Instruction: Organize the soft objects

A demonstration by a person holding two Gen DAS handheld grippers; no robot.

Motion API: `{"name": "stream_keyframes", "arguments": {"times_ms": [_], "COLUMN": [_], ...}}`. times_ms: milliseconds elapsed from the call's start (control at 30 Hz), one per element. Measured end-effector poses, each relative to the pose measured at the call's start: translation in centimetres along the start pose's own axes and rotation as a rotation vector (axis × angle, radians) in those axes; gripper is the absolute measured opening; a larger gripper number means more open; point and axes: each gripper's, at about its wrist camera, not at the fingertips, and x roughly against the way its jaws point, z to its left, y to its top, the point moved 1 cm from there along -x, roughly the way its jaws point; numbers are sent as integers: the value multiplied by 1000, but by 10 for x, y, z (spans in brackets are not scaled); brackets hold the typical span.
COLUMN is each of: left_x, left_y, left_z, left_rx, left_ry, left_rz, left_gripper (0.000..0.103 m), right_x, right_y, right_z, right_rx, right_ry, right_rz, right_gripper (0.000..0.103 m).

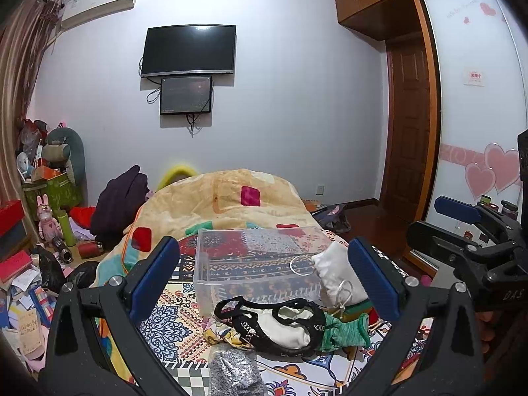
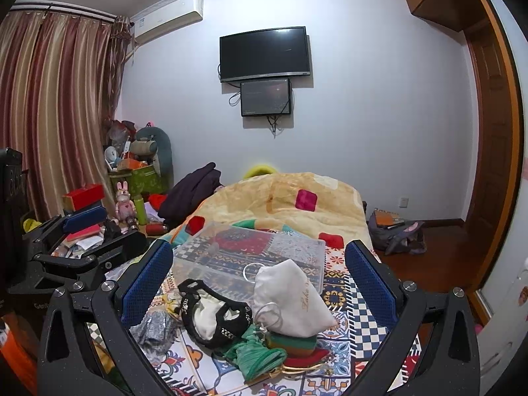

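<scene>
A pile of soft items lies on the patterned bedspread: a white drawstring pouch, a black-trimmed white garment, a green knit piece and a grey speckled cloth. A clear plastic box stands just behind the pile. My left gripper is open and empty, above the pile. My right gripper is open and empty, also above it, and shows at the right in the left wrist view.
A yellow quilt is heaped on the bed beyond the box. Clutter of boxes, toys and bottles fills the floor at left. A backpack lies on the floor at right by the wardrobe.
</scene>
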Motion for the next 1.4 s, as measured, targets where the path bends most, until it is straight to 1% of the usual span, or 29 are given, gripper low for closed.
{"name": "stream_keyframes", "arguments": {"times_ms": [1400], "left_x": [8], "left_y": [2], "left_z": [1], "left_rx": [-2], "left_ry": [-1], "left_rz": [-9], "left_gripper": [103], "right_x": [3], "right_y": [0], "right_z": [1], "right_rx": [-13], "right_ry": [10], "right_rz": [-8], "right_gripper": [103]}}
